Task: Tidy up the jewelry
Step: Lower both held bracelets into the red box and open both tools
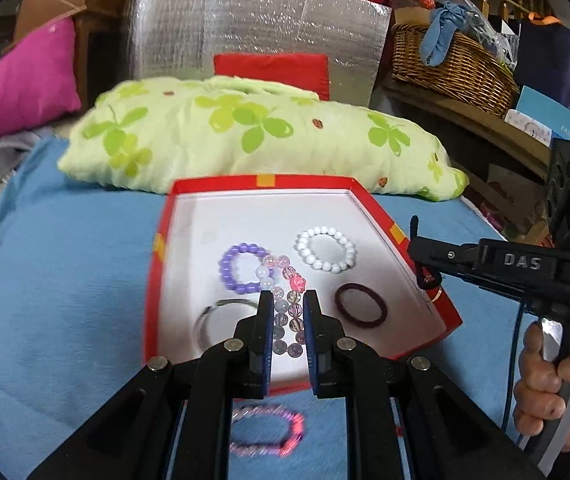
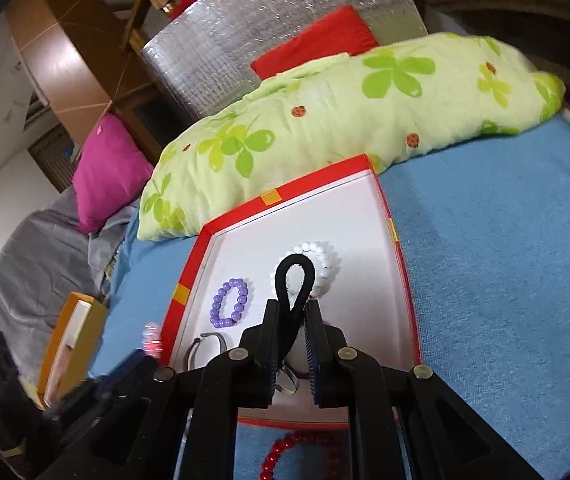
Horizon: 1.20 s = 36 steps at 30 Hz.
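While the left gripper [image 1: 288,312] pinches a pale pink and lilac beaded bracelet [image 1: 285,280] over the red box [image 1: 381,208], the right gripper [image 2: 288,320] clamps a black hair tie [image 2: 293,280]. A blurred, seemingly pink bracelet [image 1: 267,432] lies nearest; inside, purple beads [image 1: 241,272], white beads [image 1: 327,250]. Beyond, a green pillow [image 1: 245,128].

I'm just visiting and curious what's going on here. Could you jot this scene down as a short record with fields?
Setting: blue cloth with a green flowered pillow behind
Container: red box, white inside
In the box: purple bead bracelet, white bead bracelet, dark red hair band, thin bangle
Left gripper: shut on a pink and clear bead bracelet over the box
Right gripper: shut on a black hair tie over the box
Outside the box: red bead bracelet, pink bracelet, blurred
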Tool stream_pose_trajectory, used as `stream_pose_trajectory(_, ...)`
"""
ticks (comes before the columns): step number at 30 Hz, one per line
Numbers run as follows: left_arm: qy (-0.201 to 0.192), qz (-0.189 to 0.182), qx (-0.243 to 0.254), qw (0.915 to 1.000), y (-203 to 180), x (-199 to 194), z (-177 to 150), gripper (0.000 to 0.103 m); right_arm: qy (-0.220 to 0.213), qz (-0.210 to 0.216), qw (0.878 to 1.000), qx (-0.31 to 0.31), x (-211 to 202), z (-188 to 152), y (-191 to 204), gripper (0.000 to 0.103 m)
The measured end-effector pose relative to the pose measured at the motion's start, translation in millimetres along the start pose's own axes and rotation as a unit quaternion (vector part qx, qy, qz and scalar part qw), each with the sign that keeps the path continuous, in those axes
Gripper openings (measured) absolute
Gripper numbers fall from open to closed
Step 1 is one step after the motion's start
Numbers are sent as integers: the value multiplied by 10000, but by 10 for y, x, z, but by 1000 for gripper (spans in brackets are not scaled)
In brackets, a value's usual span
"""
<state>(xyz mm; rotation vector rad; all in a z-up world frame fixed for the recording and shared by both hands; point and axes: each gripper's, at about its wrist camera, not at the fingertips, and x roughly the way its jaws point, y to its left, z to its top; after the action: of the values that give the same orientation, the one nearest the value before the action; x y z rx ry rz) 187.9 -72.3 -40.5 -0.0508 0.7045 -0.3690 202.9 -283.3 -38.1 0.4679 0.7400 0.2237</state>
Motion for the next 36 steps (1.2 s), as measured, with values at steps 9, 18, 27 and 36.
stream_pose_trajectory(9, 278, 182, 175, 9993, -117, 321, 44, 15, 58, 20, 10000, -66, 80, 60, 21, 13)
stream_pose_trajectory(18, 266, 27, 12, 9996, -136, 255, 66, 15, 263, -95, 9996, -13, 213, 39, -13, 13)
stream_pose_trajectory(27, 408, 237, 98, 9988, -186, 364, 36, 15, 352, -311, 9989, -54, 278, 2, -48, 13)
stream_pose_trajectory(36, 610, 252, 228, 9976, -271, 470, -13, 15, 416, -502, 9979, -12, 304, 1, -132, 14)
